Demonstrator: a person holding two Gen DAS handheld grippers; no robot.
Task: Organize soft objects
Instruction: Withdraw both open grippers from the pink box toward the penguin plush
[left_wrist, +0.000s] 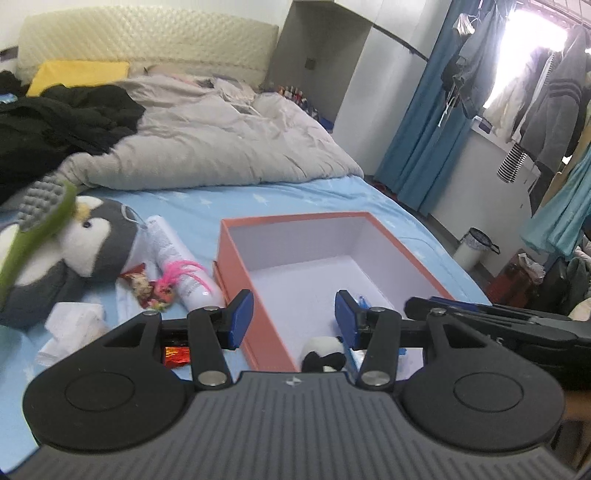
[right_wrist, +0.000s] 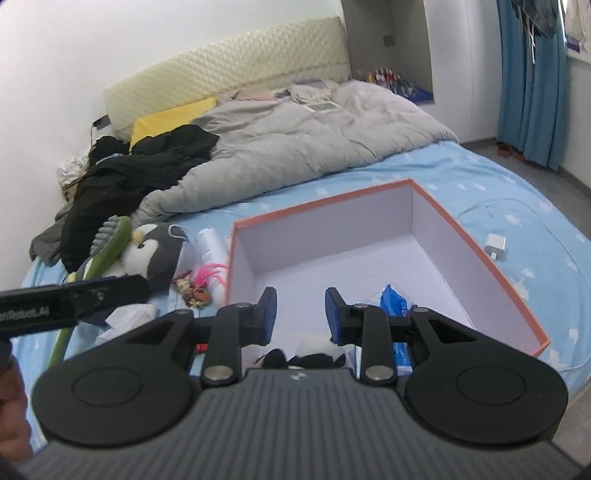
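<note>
An open orange box (left_wrist: 231, 266) with a white inside lies on the blue bed sheet. A small black-and-white panda plush (left_wrist: 325, 352) lies at the box's near end, partly hidden by my left gripper (left_wrist: 293, 317), which hovers open above it with nothing between its blue pads. My right gripper (right_wrist: 301, 314) is open and empty over the same box (right_wrist: 325, 229), just above the panda plush (right_wrist: 306, 354). A grey penguin plush (left_wrist: 92, 240) and a green brush-shaped soft toy (left_wrist: 37, 229) lie left of the box. A blue packet (right_wrist: 395, 302) sits inside the box.
Between penguin and box lie a white tube (left_wrist: 181, 258), a pink feathered trinket (left_wrist: 173, 277), crumpled tissue (left_wrist: 74, 321) and a red wrapper (left_wrist: 175, 356). A white charger (right_wrist: 495, 247) lies right of the box. Grey duvet (right_wrist: 295, 140) and black clothes (right_wrist: 129, 173) fill the bed's far half.
</note>
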